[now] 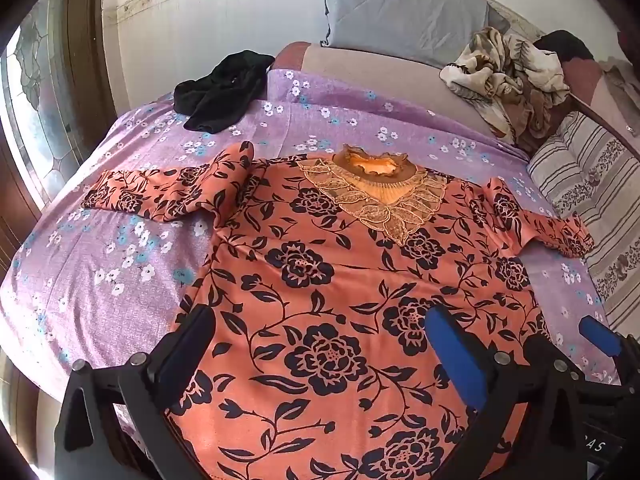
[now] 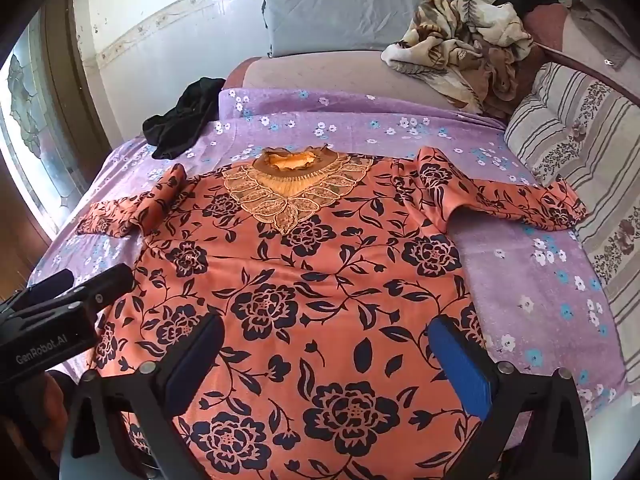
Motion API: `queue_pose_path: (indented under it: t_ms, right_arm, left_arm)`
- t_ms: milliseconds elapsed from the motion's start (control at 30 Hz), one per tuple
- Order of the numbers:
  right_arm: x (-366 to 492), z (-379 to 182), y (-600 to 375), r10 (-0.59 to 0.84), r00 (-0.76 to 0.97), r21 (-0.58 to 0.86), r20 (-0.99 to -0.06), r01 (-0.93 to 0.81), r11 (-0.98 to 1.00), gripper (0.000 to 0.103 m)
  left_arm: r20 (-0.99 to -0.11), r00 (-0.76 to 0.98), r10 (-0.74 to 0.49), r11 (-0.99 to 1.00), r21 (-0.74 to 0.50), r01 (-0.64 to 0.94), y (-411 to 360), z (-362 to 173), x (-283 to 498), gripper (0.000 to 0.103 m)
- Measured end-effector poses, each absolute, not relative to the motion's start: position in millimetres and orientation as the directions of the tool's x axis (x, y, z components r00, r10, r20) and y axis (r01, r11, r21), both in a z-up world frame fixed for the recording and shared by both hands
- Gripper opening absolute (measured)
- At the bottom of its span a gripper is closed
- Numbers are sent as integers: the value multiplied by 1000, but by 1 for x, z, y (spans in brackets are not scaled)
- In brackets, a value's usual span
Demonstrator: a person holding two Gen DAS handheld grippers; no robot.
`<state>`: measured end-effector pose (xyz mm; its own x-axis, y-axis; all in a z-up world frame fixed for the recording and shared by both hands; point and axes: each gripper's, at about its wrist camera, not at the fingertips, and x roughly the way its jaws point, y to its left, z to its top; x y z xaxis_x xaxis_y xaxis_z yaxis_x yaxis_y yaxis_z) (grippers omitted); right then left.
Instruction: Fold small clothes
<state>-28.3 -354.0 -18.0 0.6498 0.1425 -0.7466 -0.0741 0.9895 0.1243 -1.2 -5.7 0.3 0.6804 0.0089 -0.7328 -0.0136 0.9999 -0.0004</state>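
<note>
Lying flat on the bed, front up, the orange floral blouse runs lengthwise away from both tools, lace neckline at the far end, hem nearest. Sleeves spread to either side, the left sleeve bunched at the shoulder. Left tool and right tool both hover over the hem end, jaws wide apart, nothing between them. Each sits nearer its own side; a sleeve fold inward looks likely first.
</note>
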Motion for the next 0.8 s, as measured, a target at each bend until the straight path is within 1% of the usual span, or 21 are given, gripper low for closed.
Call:
queue_pose_path:
  t_ms: [67,133,200,233,433,800]
  right_arm:
    - [-29,-18,-355,150,658,133,-738,-76,988,103]
    - [-31,-17,-355,148,659,129,-737,-77,989,103]
    - [-31,-20,-361,141,657,126,-740,-71,989,103]
    - [-32,-19,-362,140,659,126,-739,-69,990,103]
    - [-26,-17,-359,108,657,109,-746,-40,993,103]
    - [-24,-13,-363,98,672,109,-734,-25,994,103]
  left_arm:
    - [-728,685,19,1000,20,-7,-13,2,-3,103]
    - [-730,684,-12,999,-33,-18,-8,2,-3,103]
    - [-731,682,-20,998,-53,-28,1,0,-6,103]
    - [-741,671,-12,998,-47,-34,2,-1,-1,103]
    - [-742,670,-12,998,-46,-33,4,-3,0,103]
    - [-741,672,-7,999,-38,-31,5,0,-1,103]
